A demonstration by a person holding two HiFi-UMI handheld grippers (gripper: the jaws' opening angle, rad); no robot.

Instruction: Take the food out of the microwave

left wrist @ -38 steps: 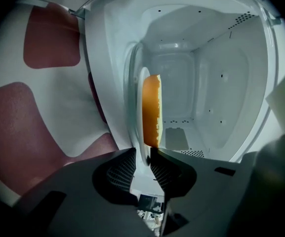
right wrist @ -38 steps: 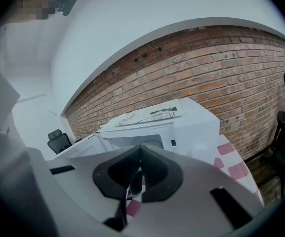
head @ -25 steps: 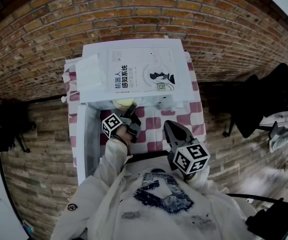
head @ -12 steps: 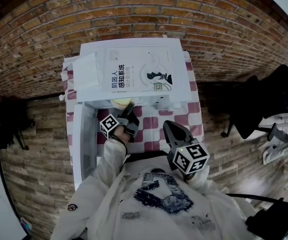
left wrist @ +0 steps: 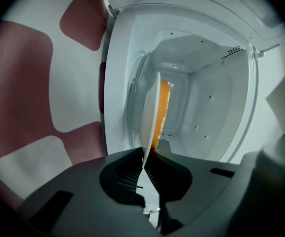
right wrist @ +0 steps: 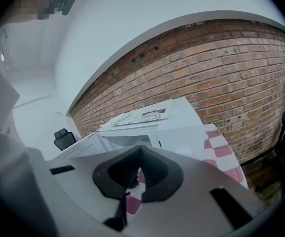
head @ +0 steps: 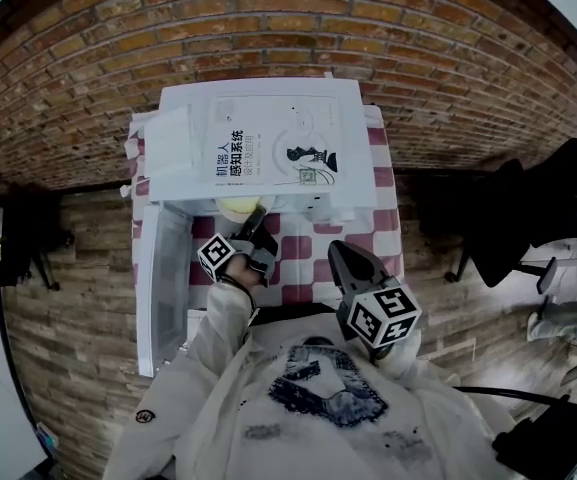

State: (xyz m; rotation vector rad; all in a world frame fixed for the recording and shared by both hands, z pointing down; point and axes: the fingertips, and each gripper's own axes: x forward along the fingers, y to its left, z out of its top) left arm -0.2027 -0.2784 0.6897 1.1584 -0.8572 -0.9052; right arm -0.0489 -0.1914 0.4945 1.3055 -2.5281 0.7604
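A white microwave stands on the red-and-white checked table, its door swung open to the left. At its mouth my left gripper is shut on the rim of a white plate. In the left gripper view the plate shows edge-on, orange food on it, still inside the white cavity, and the left gripper pinches its rim. My right gripper hangs back near my body, shut and empty, and the right gripper points toward the microwave.
A white book and a folded white cloth lie on top of the microwave. A brick wall runs behind the table. Black chairs stand to the right and dark gear to the left.
The left gripper's marker cube has shifted slightly left and tilted. The plate stays at the microwave mouth. The right gripper has not moved.
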